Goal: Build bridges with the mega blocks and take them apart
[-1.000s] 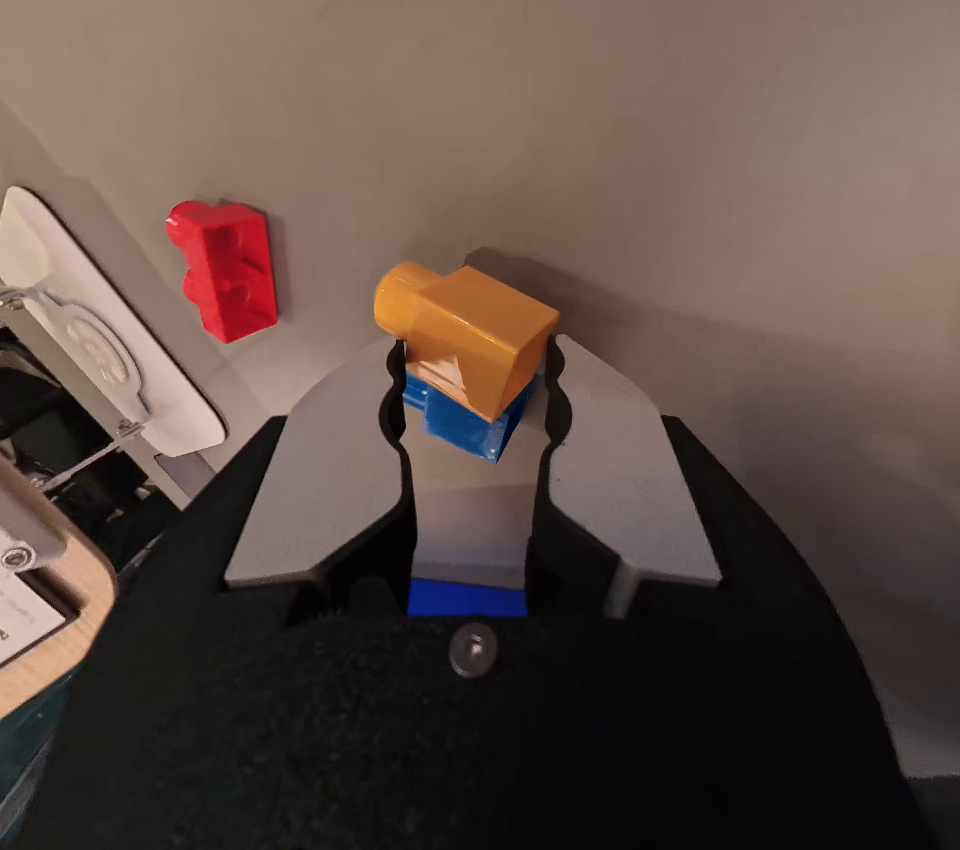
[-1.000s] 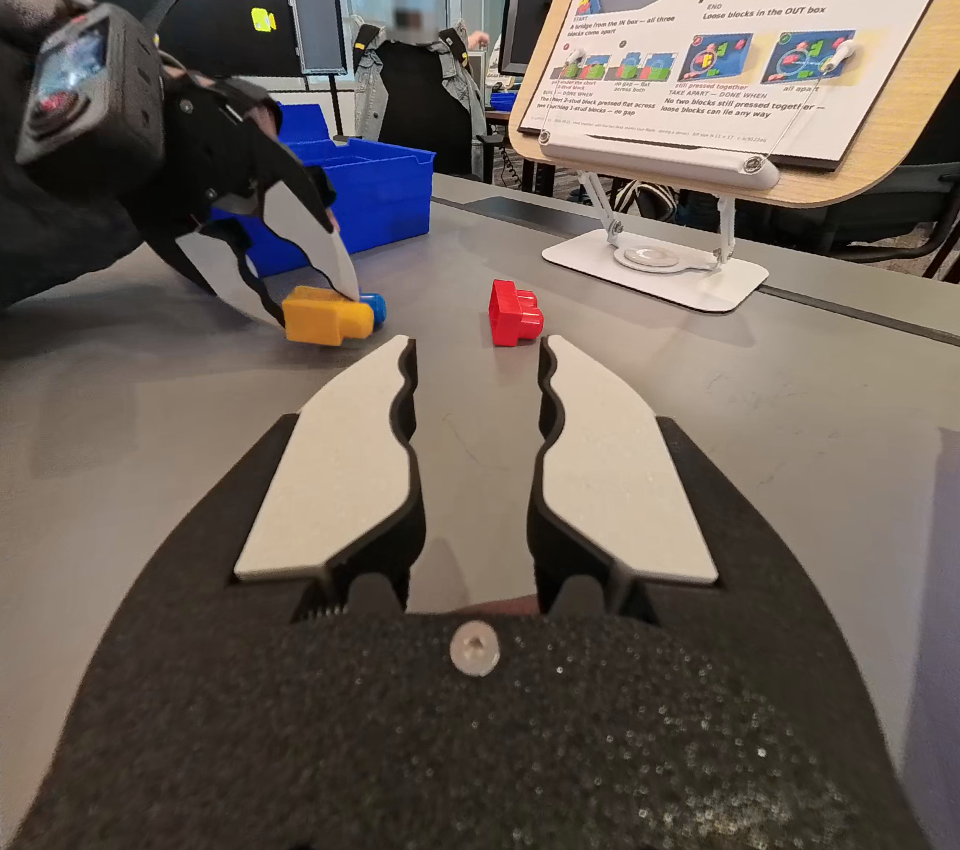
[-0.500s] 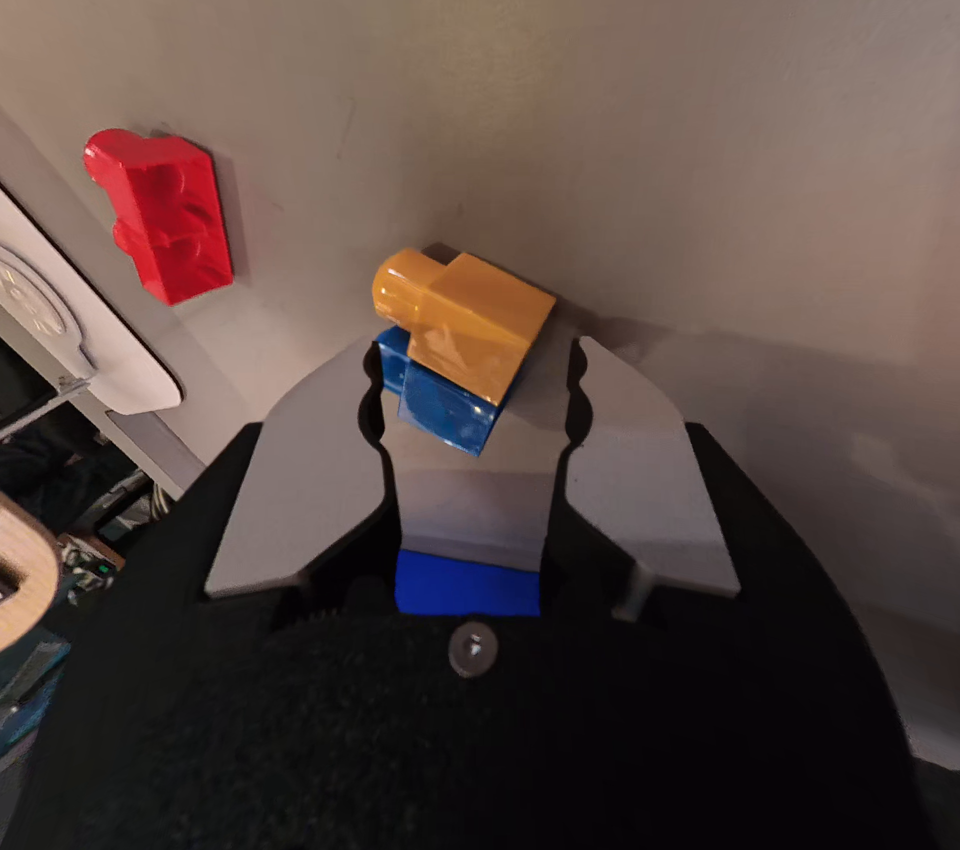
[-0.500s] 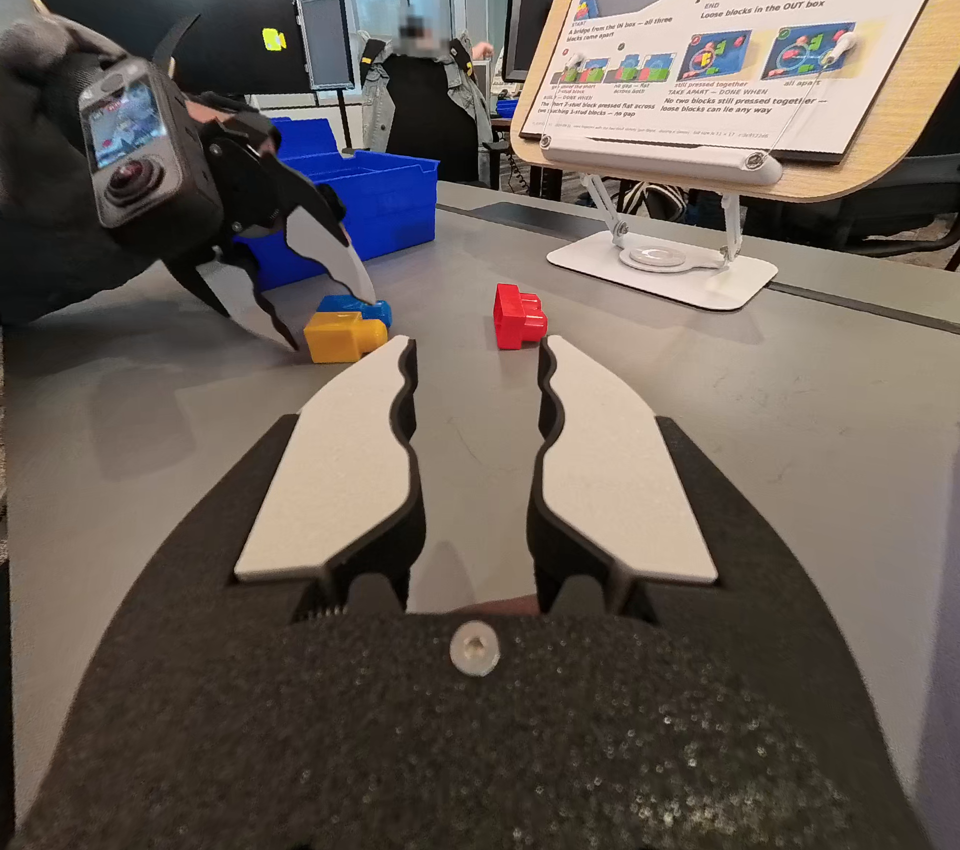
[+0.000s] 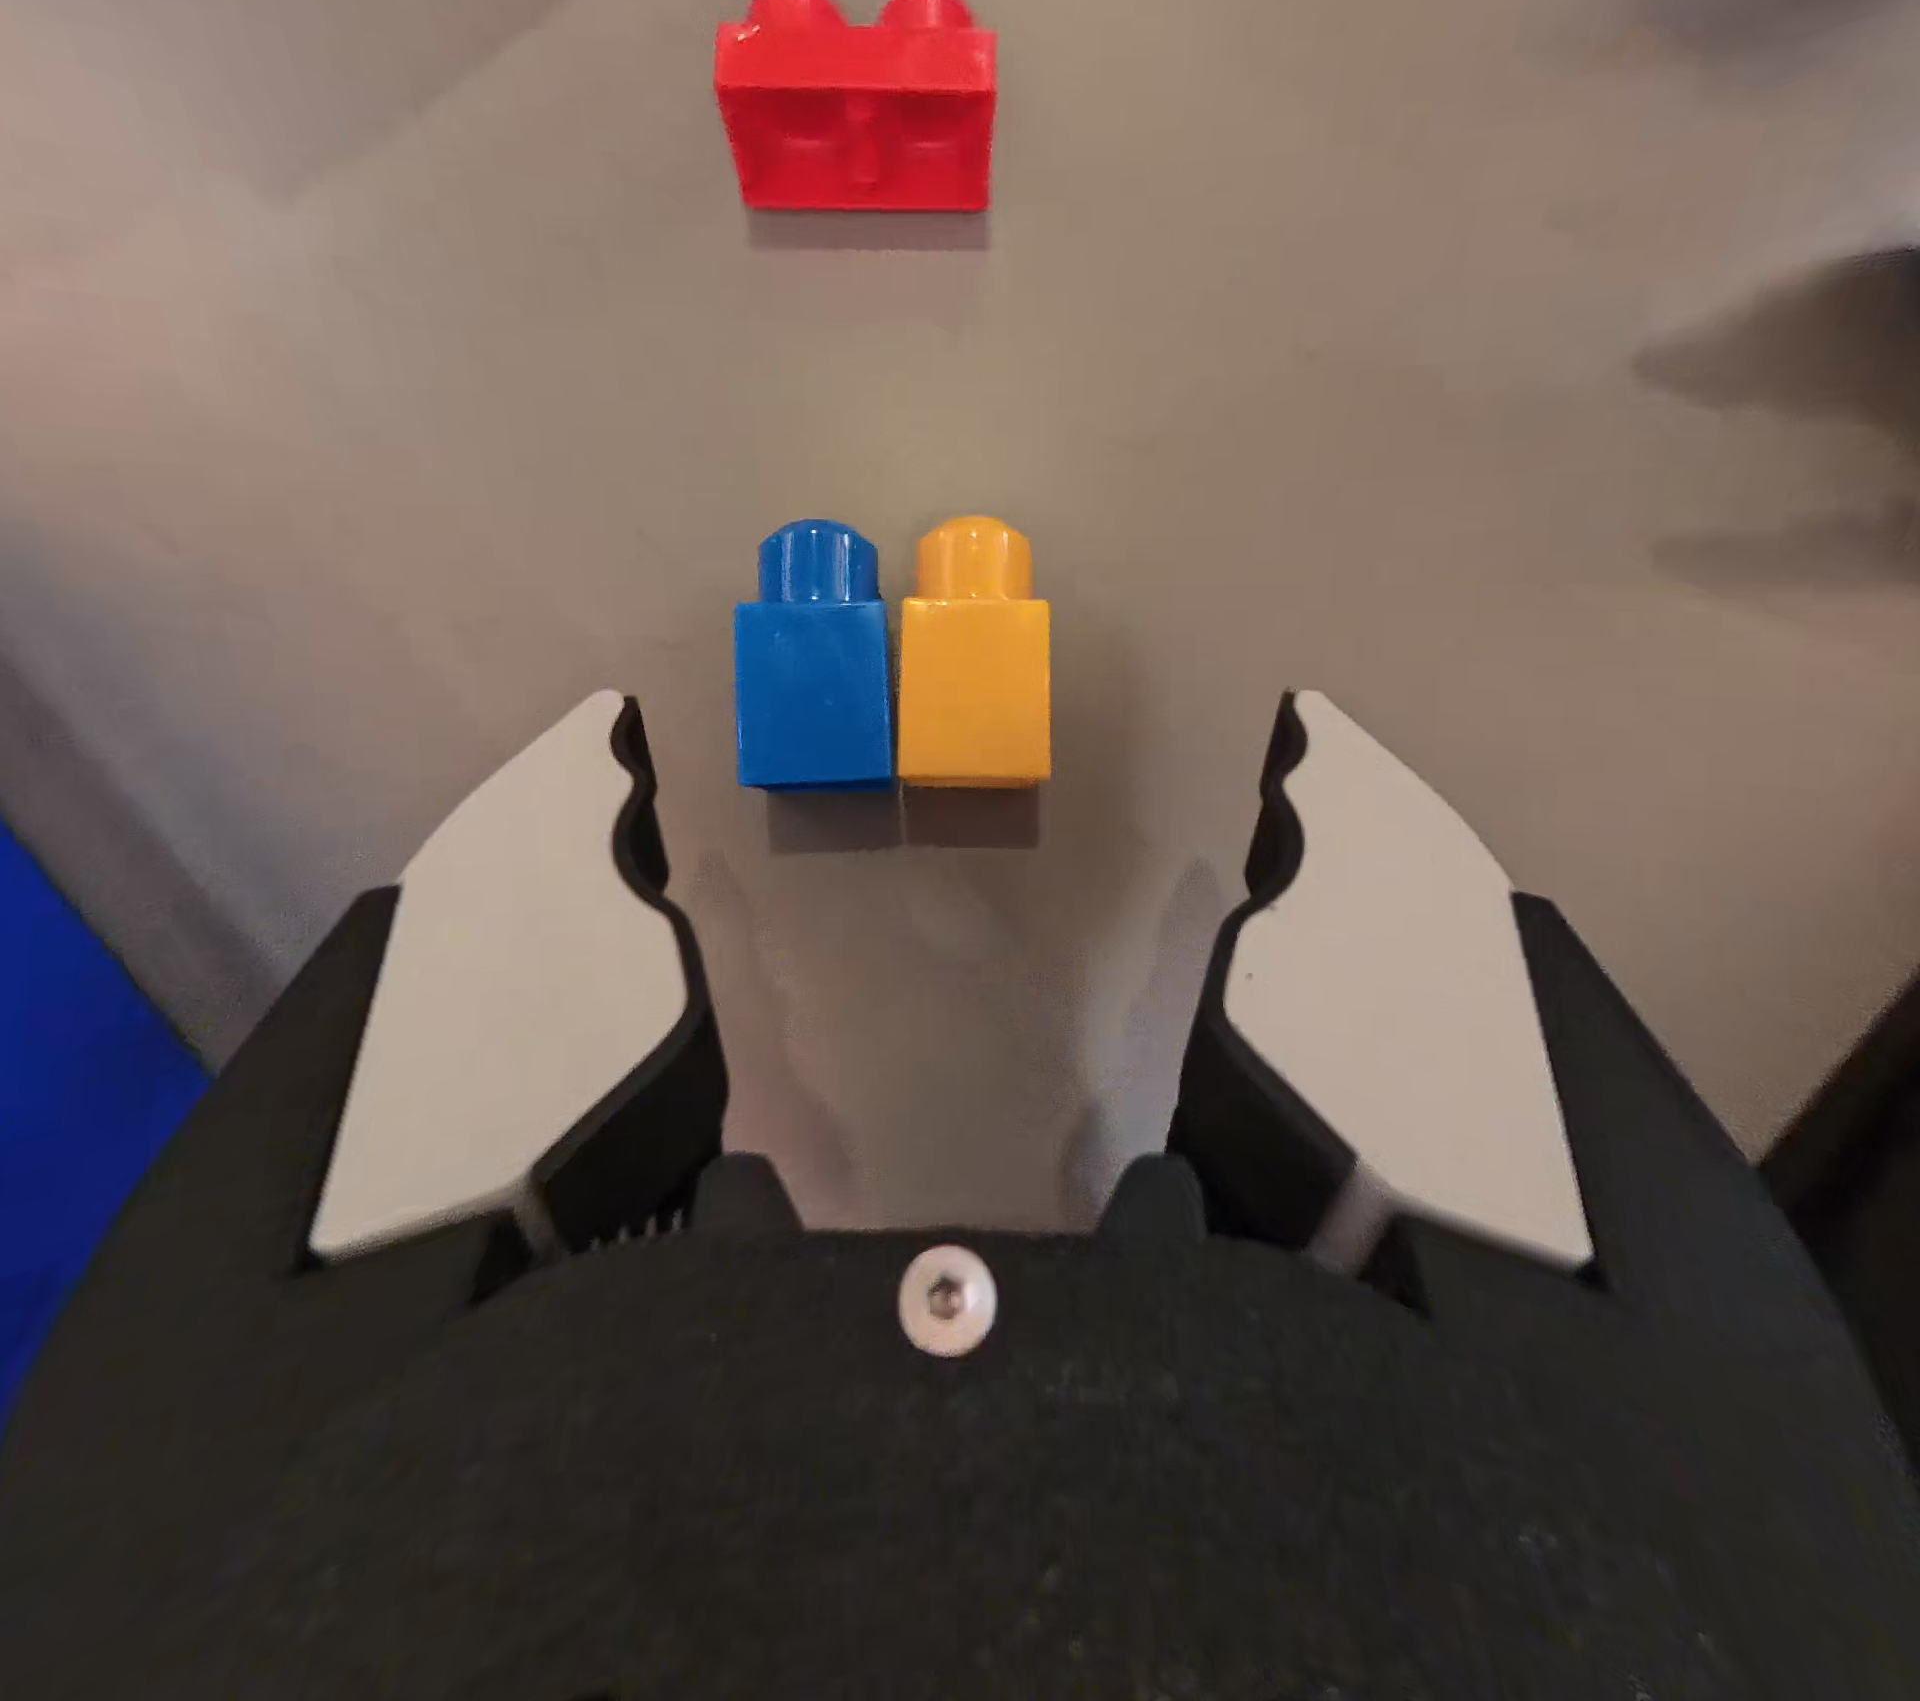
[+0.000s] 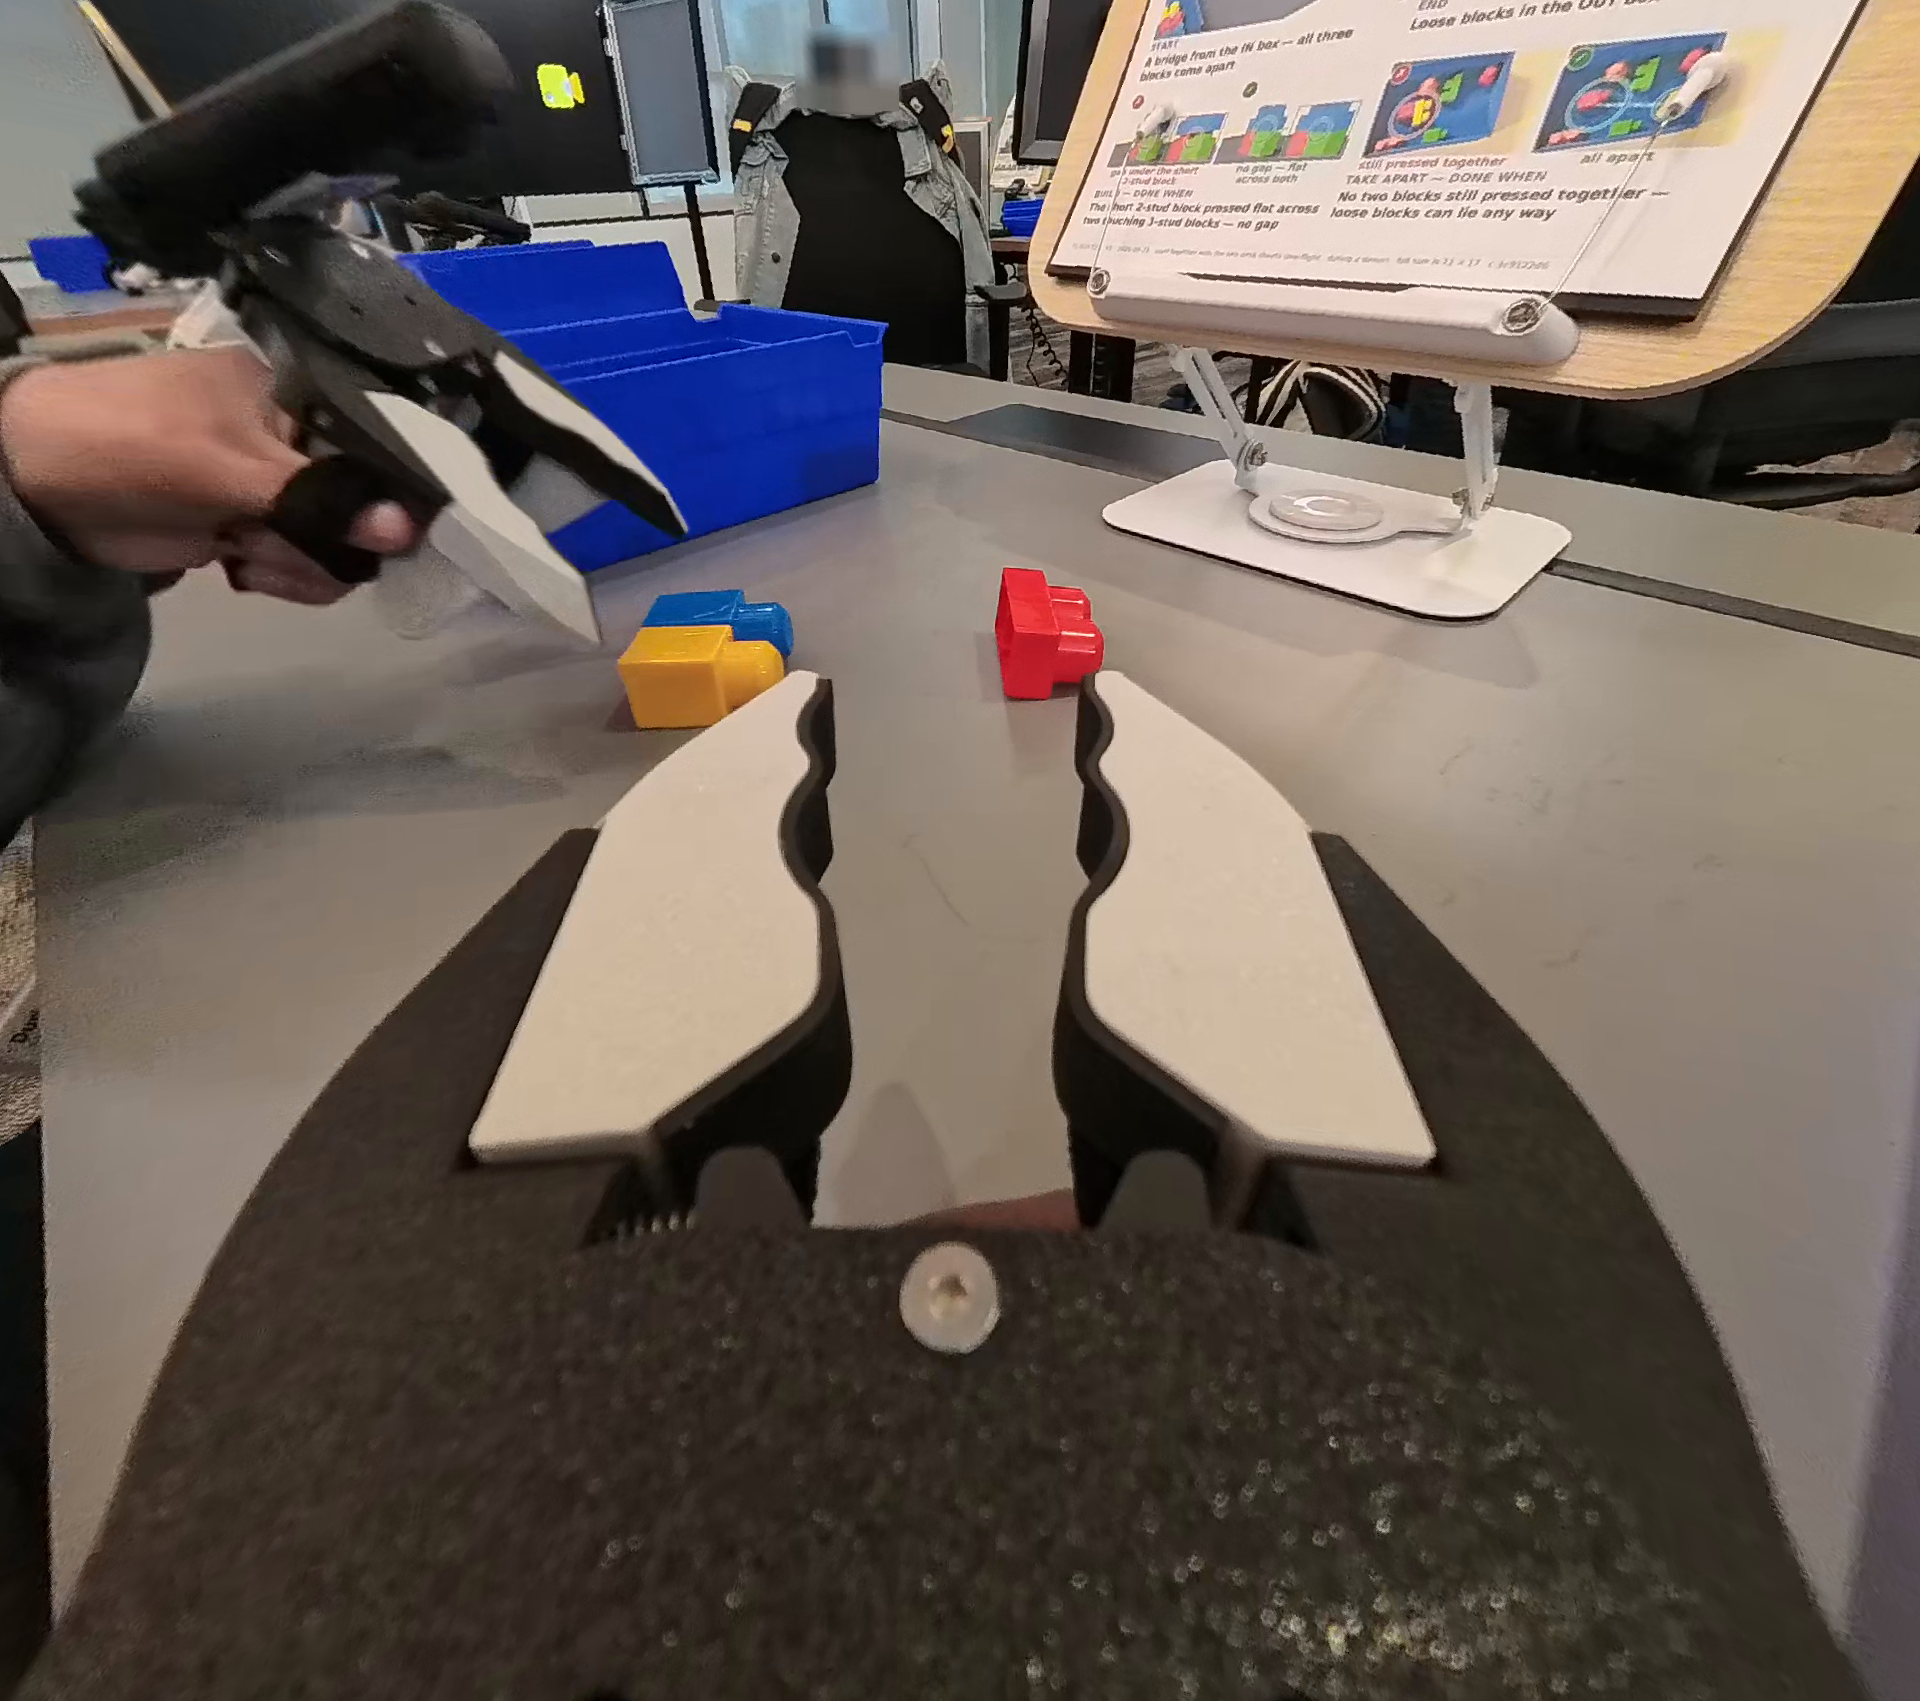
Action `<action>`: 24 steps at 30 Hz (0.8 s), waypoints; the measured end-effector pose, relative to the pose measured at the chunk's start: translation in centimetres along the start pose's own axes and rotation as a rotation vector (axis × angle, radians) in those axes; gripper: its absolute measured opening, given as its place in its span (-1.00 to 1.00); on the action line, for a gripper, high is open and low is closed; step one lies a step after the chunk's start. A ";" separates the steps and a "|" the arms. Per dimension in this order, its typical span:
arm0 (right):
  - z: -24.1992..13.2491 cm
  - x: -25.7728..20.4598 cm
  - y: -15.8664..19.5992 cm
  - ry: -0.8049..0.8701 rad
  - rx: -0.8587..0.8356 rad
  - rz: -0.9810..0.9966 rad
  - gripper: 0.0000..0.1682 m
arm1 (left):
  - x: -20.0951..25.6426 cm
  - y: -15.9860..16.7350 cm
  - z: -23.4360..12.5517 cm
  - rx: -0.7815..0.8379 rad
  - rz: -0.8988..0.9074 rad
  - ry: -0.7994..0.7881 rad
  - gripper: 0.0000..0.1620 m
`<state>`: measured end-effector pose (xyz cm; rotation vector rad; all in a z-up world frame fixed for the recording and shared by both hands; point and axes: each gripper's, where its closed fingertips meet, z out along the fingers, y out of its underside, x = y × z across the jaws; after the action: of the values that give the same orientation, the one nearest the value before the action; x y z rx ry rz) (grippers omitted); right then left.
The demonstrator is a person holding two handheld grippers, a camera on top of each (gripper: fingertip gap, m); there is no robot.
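A blue one-stud block and a yellow one-stud block lie on their sides, touching, on the grey table. A red two-stud block lies on its side beyond them. My left gripper is wide open and empty, lifted just behind the pair; it also shows in the right wrist view. My right gripper is open and empty, low over the table, with the yellow block and blue block ahead left and the red block ahead right.
A blue bin stands at the back left. A white stand base carries a wooden board with an instruction sheet at the back right. A hand holds the left gripper. Chairs, screens and a person are beyond the table.
My left gripper has opened wide, let go of the yellow and blue blocks and drawn back and up. The two blocks now lie side by side. My right gripper has barely moved.
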<state>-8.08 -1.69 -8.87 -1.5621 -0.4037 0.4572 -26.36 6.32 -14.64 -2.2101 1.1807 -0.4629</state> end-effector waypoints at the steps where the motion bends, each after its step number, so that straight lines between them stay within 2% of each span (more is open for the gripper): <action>1: 0.0 0.0 0.0 -0.001 0.000 0.001 -0.47 | -0.5 0.2 0.5 -0.018 -0.012 -0.047 0.37; 3: 0.0 0.0 -0.1 -0.001 0.004 0.001 -0.47 | -2.0 0.5 1.1 -0.068 0.025 -0.170 0.37; 6: -0.1 -0.1 -0.1 -0.002 0.007 0.002 -0.47 | -0.8 1.3 2.3 -0.135 0.011 -0.089 0.33; 9: 0.0 -0.1 0.0 -0.005 0.003 0.004 -0.47 | -1.1 2.4 3.3 -0.207 0.028 -0.088 0.33; 11: -0.1 -0.1 -0.1 -0.004 0.006 0.003 -0.47 | -1.2 2.5 3.6 -0.203 0.003 -0.063 0.26; 24: -0.1 -0.1 -0.1 -0.004 0.005 0.003 -0.47 | -1.7 2.9 4.0 -0.213 -0.009 -0.038 0.10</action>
<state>-8.13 -1.79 -8.81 -1.5576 -0.4029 0.4635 -26.95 7.80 -19.67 -2.3937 1.2509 -0.3088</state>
